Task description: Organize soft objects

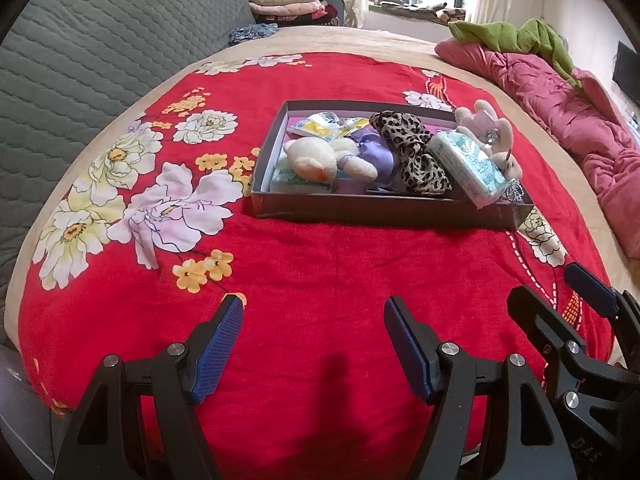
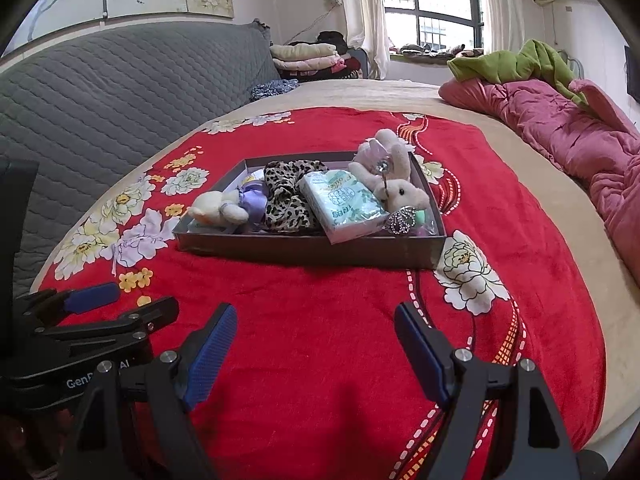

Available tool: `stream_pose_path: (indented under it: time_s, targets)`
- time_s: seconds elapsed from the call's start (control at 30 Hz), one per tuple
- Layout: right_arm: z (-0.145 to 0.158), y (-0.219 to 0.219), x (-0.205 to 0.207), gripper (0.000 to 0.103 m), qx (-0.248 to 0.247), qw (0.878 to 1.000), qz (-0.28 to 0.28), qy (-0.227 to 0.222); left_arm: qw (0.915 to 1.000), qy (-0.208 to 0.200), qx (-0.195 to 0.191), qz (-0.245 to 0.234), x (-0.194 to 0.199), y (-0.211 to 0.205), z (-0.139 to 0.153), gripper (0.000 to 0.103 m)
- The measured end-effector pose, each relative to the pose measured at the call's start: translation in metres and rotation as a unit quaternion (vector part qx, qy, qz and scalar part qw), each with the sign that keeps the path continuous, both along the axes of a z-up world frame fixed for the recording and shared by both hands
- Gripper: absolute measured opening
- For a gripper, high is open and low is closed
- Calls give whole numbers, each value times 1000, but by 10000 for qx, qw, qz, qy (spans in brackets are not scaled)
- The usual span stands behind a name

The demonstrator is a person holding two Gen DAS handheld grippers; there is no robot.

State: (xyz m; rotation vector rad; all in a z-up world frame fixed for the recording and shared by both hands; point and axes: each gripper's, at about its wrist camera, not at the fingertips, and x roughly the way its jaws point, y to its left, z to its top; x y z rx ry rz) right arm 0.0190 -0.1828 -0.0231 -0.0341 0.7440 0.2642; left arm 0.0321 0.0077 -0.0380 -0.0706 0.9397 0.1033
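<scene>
A shallow grey box sits on the red floral blanket. Inside lie a cream plush toy, a purple satin piece, a leopard-print scrunchie, a tissue pack and a beige plush rabbit. My left gripper hovers open over bare blanket in front of the box. My right gripper is open too, beside the left one, with nothing between its fingers.
A grey quilted headboard rises at the left. A pink comforter with a green cloth lies at the right. Folded clothes are stacked at the back near the window.
</scene>
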Motion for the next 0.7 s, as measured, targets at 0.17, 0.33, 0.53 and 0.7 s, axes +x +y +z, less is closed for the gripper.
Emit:
stream_pose_path:
  time_s: [0.17,0.33,0.53,0.7]
  targets:
    - [1,0,0,80,15,10000,-18,-10,10000,1,-5,32,1,0,-1,74]
    - [-1,0,1,80,16,10000,-23,23,10000,9,6,54,2,1,-3,74]
    - [-3,0,2,80,8,10000,-29,64,9999,37,-28,94,3,3,-4,74]
    - [-2,-2,2,80,15,9999,-118,23,9999,-11,-90,111,3,5,-4,74]
